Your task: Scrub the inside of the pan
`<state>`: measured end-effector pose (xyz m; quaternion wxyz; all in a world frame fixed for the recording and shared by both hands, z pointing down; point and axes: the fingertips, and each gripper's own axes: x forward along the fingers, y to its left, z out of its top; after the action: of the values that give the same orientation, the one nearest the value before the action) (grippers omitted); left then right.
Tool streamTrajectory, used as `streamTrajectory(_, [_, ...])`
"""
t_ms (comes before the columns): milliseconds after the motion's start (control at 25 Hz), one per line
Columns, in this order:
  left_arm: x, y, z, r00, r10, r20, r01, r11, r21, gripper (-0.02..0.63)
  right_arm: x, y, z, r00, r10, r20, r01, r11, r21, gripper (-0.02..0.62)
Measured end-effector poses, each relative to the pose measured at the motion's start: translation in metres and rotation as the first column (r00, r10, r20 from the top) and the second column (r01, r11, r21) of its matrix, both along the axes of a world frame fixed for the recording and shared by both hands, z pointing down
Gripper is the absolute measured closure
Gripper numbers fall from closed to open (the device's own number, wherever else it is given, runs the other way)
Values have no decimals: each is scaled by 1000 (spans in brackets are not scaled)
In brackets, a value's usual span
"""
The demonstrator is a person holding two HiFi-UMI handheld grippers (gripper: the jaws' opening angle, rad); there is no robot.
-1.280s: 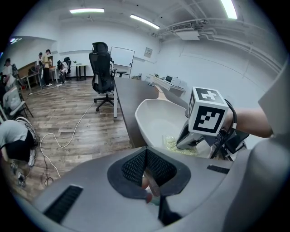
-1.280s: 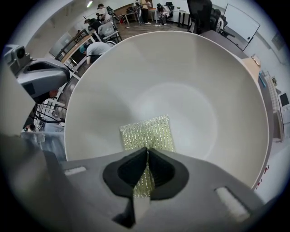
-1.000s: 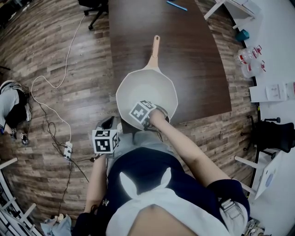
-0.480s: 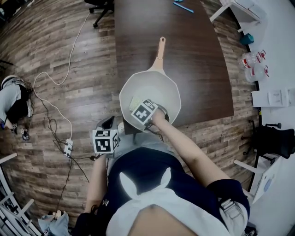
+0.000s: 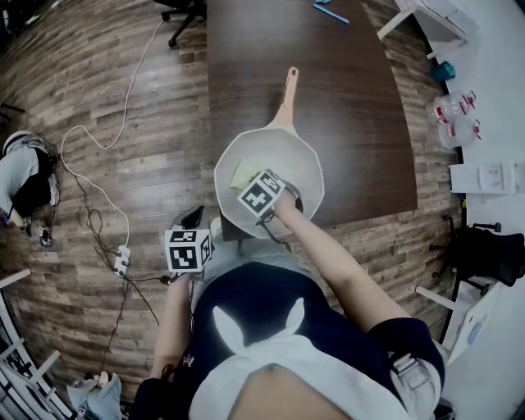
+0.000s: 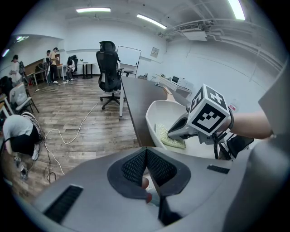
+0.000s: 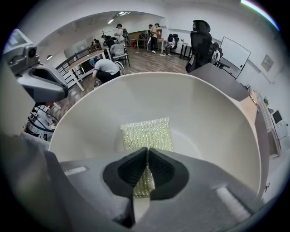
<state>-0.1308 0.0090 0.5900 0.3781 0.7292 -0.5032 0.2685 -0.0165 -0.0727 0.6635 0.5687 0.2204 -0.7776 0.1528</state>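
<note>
A cream pan [image 5: 283, 152] with a pale wooden handle [image 5: 287, 92] sits near the front edge of the dark table [image 5: 353, 123]. My right gripper [image 5: 251, 184] reaches down inside it, shut on a yellow-green scrub cloth [image 5: 244, 174] that lies flat on the pan's bottom. In the right gripper view the cloth [image 7: 147, 132] spreads ahead of the right gripper [image 7: 147, 156] against the pan's wall [image 7: 204, 118]. My left gripper [image 5: 192, 221] is shut and holds nothing, off the table at the pan's near left. From the left gripper view the pan [image 6: 156, 113] and cloth [image 6: 168, 136] show ahead.
A blue pen [image 5: 328, 11] lies at the table's far end. White cable [image 5: 98, 156] and a power strip [image 5: 121, 264] trail over the wood floor at left. A black office chair [image 6: 108, 68] stands beyond the table. A white counter with bottles [image 5: 453, 115] runs along the right.
My right gripper has slid the cloth toward the pan's left side; the cloth now shows beside the marker cube. The left gripper has stayed put.
</note>
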Motion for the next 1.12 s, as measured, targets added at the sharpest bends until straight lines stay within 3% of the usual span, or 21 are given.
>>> streamTrajectory(360, [1,-5,2,1000,10,1,-10,1000,-9,601,17,-20,0,995,96,-19,-96,995,36,580])
streamTrajectory(720, [10,-9,2,999,33,-4,-34,999,-13,601,41,-24,0,979,199,-44,-199,980,6,580])
streamTrajectory(1120, [15,-9,1,999,47,-11,-47,999,-8,601,51,-9,1,972,219,-83,-224,973,-58,580])
